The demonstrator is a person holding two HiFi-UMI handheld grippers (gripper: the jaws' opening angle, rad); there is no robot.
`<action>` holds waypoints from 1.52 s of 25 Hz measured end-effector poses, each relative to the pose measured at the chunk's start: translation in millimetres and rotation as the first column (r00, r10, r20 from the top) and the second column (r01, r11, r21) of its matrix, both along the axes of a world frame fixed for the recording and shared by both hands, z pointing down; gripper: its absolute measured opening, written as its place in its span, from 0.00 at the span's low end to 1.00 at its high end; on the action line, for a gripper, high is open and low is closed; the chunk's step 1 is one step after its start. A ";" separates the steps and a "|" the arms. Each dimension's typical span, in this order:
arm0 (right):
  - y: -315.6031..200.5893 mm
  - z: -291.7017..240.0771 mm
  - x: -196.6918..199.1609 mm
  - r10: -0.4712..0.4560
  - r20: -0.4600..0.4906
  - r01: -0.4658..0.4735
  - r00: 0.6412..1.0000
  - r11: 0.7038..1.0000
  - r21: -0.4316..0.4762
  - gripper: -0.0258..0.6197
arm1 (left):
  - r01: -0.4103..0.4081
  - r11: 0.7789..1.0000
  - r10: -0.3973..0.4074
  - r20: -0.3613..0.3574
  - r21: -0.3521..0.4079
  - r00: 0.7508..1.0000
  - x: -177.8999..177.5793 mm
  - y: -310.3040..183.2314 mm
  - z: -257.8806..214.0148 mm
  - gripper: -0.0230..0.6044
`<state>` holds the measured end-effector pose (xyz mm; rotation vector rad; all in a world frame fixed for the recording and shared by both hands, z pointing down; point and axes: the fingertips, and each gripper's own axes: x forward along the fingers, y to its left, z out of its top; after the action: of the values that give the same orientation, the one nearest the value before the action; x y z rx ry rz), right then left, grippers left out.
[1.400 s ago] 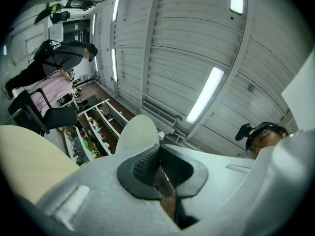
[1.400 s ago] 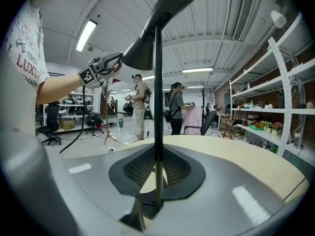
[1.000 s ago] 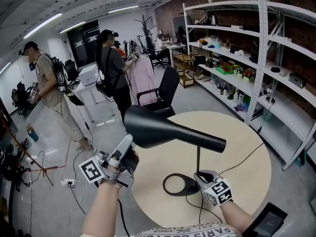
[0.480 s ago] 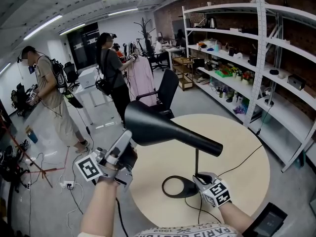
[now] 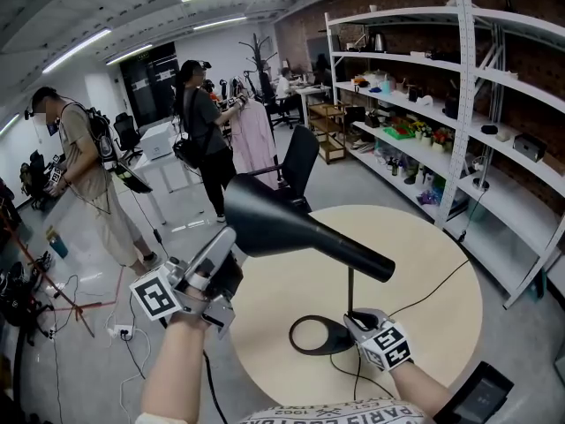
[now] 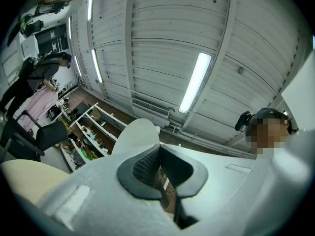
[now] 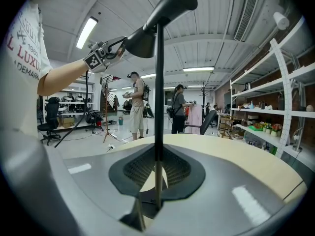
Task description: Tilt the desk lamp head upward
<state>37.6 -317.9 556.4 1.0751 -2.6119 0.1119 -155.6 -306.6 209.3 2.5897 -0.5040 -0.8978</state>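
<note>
At the left gripper [image 5: 229,239]: pads together, tips against the wide rim of the lamp head [image 5: 291,230].
Right gripper [image 7: 156,178]: clamped on the thin pole [image 7: 159,92], low, just above the ring base [image 5: 337,342].
Lamp head: atop the pole, wide end toward the left gripper.
Table [image 5: 424,272]: round, under the base.

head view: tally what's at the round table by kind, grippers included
lamp: 1
hand-held gripper: 2 (left hand-held gripper, right hand-held gripper)
table: 1
chair: 1
total: 5
</note>
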 end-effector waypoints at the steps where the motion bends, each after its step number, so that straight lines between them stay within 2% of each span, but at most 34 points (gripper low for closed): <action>1: 0.1 0.2 -0.3 0.000 0.000 0.000 1.000 1.000 -0.001 0.10 | 0.000 1.000 0.000 0.006 0.003 1.000 0.3 0.6 -1.5 0.04; 7: 2.0 0.7 1.1 0.001 -0.005 -0.001 1.000 1.000 -0.003 0.10 | 0.019 0.999 -0.022 0.068 0.041 0.997 3.2 4.5 -6.7 0.04; 16: 2.7 0.2 1.1 0.005 -0.010 -0.005 1.000 1.000 -0.002 0.10 | 0.036 0.997 -0.042 0.095 0.061 0.995 6.9 8.2 -11.4 0.04; 24: 0.9 1.4 0.1 0.005 -0.013 -0.005 1.000 1.000 -0.012 0.10 | 0.024 0.998 -0.027 0.062 0.051 0.998 5.2 9.7 -9.9 0.04; 27: 0.7 1.2 2.2 0.016 -0.014 -0.016 1.000 1.000 -0.010 0.11 | 0.034 0.997 -0.038 0.058 0.071 0.998 3.1 7.8 -8.0 0.04; 29: -0.1 -0.3 2.7 0.034 -0.036 -0.033 0.999 0.999 0.013 0.11 | 0.026 0.998 -0.027 0.017 0.066 0.999 1.4 7.7 -9.5 0.05; 30: -0.8 -1.3 3.0 0.041 -0.045 -0.040 0.998 0.999 0.022 0.11 | 0.025 0.998 -0.024 -0.004 0.056 1.000 0.2 7.2 -10.1 0.14; 32: -2.3 -3.7 5.0 0.049 -0.041 -0.048 0.998 0.999 0.019 0.11 | 0.038 0.999 -0.037 -0.017 0.038 0.999 -3.2 5.1 -7.9 0.19; 35: -0.6 -10.7 11.3 0.052 -0.026 -0.052 0.998 0.999 0.011 0.13 | 0.095 0.995 -0.096 0.039 0.022 0.995 -6.6 6.6 8.0 0.19; 36: 1.4 -14.6 14.7 0.056 -0.021 -0.056 0.998 0.998 0.017 0.13 | 0.132 0.991 -0.134 0.087 0.024 0.987 -7.0 7.4 18.6 0.19; 38: 7.0 -25.0 22.8 0.067 -0.002 -0.067 0.998 0.997 0.034 0.11 | 0.208 0.978 -0.210 0.200 0.030 0.957 -6.5 10.8 44.8 0.19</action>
<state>60.4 -310.9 531.4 1.1743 -2.5848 0.0808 -162.2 -295.8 254.1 2.6869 -0.8459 -0.7020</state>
